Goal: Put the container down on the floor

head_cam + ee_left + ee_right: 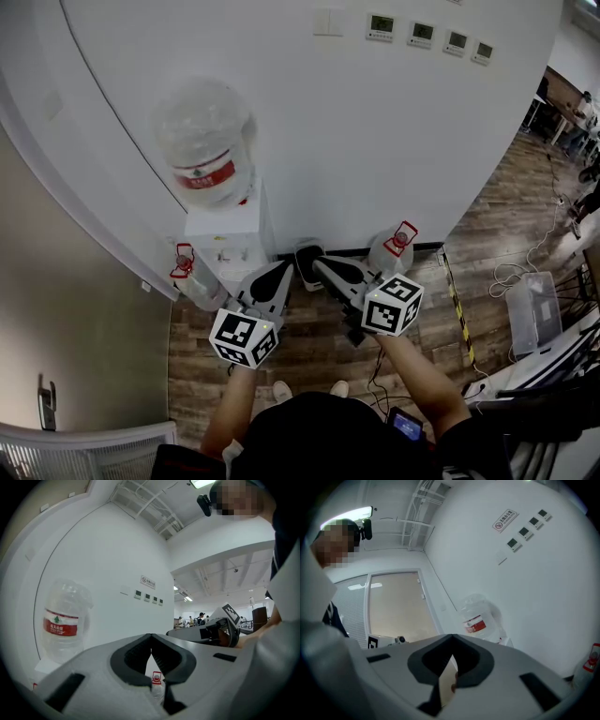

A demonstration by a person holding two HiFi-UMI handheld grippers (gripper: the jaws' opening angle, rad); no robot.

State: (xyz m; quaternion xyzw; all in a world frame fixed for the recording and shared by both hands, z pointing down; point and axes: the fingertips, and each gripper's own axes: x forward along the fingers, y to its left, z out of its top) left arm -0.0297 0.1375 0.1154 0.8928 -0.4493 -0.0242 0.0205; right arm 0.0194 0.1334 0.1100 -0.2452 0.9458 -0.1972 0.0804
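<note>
A large clear water jug (202, 141) with a red label sits upside down on the white dispenser (230, 239); it shows too in the left gripper view, jug (63, 623), and in the right gripper view, jug (480, 618). Two more jugs with red cap handles stand on the wood floor: one left of the dispenser (192, 279), one to its right (394, 248). My left gripper (283, 268) and right gripper (319, 263) hover side by side over the floor in front of the dispenser, both shut with nothing held. A red-capped jug (157, 682) shows below the left jaws.
White wall with several small control panels (422, 33) is straight ahead. A yellow-black tape strip (459, 309), loose cables (525, 262) and a clear plastic bin (532, 309) lie on the floor to the right. A mesh chair back (84, 450) is at bottom left. People stand far off (201, 618).
</note>
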